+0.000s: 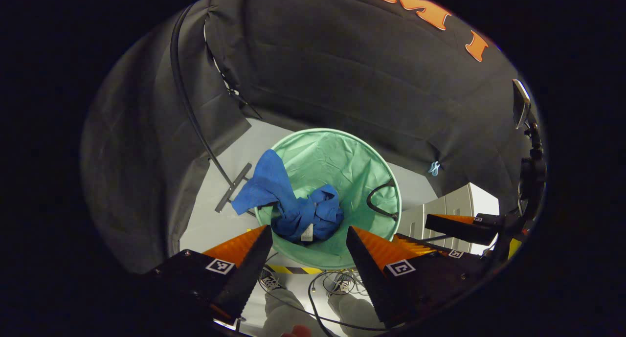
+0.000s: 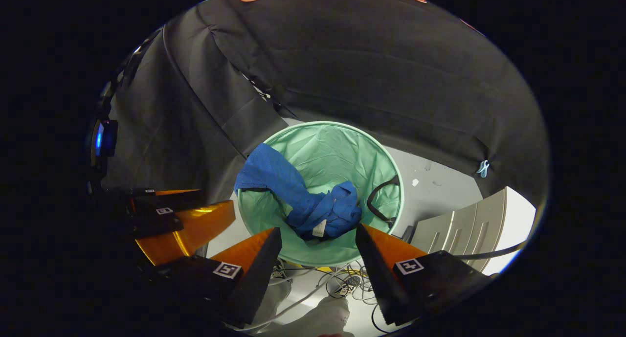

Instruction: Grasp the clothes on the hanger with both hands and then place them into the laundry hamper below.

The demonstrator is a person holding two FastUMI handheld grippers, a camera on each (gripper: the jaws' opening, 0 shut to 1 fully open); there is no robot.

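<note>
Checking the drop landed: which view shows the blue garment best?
The right gripper view: the blue garment sits central, one end draped over the green hamper rim. The left gripper view shows the same pile, slightly smaller.

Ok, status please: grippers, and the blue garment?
Both grippers, left and right, open, empty. Blue garment in green hamper, one part draped over rim. Nothing blocking.

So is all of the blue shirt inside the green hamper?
No, part of the blue shirt hangs over the rim of the green laundry hamper and outside it, while the rest lies bunched inside.
</note>
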